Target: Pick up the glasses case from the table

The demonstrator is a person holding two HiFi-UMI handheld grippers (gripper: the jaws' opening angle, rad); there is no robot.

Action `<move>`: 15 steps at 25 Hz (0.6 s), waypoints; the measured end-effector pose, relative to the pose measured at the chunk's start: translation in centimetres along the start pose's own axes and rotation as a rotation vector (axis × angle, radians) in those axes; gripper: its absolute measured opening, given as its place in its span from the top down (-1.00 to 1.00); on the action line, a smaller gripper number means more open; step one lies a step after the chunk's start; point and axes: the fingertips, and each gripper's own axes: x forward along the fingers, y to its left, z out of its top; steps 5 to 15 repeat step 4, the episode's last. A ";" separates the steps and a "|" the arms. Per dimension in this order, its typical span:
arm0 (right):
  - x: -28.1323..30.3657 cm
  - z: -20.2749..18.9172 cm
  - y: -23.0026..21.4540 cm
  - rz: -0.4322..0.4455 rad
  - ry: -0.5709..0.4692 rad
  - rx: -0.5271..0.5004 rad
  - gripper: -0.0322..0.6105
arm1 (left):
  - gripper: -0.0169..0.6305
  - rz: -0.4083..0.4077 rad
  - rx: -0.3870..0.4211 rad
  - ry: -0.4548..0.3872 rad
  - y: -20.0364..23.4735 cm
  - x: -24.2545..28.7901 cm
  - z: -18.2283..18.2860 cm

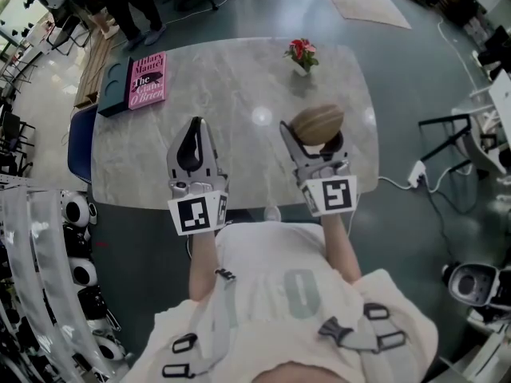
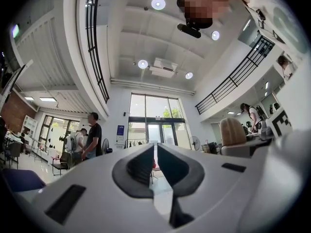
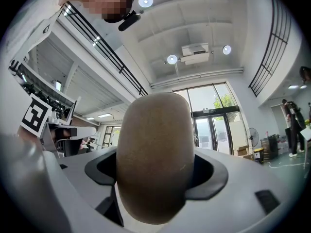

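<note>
Head view: a person holds both tools up over the near edge of a grey marble table point(image 1: 239, 94), close in front of the body at lower centre of the frame.
Right gripper point(image 1: 318, 140): clamped on the glasses case point(image 1: 317, 123), a tan, rounded oval shell that sticks out past the jaw tips.
Right gripper view: the case fills the middle of the frame, one dark pad pressed on each side of it. Behind it are only ceiling lights and tall windows, so the tool points upward.
Left gripper point(image 1: 196, 128): pinched together on nothing. The left gripper view shows the two pads with only a thin slit between them and the room beyond.
Where the case is: in the air at centre right of the head view. It touches nothing but the jaws, and the tabletop lies below it.
Rest of the table: a pink book point(image 1: 148, 80) on a dark one at the upper left corner, and a small pot of red flowers point(image 1: 302, 56) near the far edge. Both are well apart from the grippers.
Done: the grasp and the lift look complete, because the case is off the surface and held square between the pads.
Left to do: little, by my reading. The task names no place to take the case, so a firm hold is all that remains.
</note>
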 end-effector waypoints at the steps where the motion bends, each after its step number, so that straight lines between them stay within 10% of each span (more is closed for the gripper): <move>1: 0.0 0.0 0.0 0.000 -0.002 0.001 -0.27 | 0.94 -0.002 0.001 0.000 -0.1 0.0 0.0; 15: 0.0 0.1 -0.2 -0.001 -0.006 -0.001 -0.27 | 0.94 -0.005 0.002 -0.003 -0.3 0.2 0.1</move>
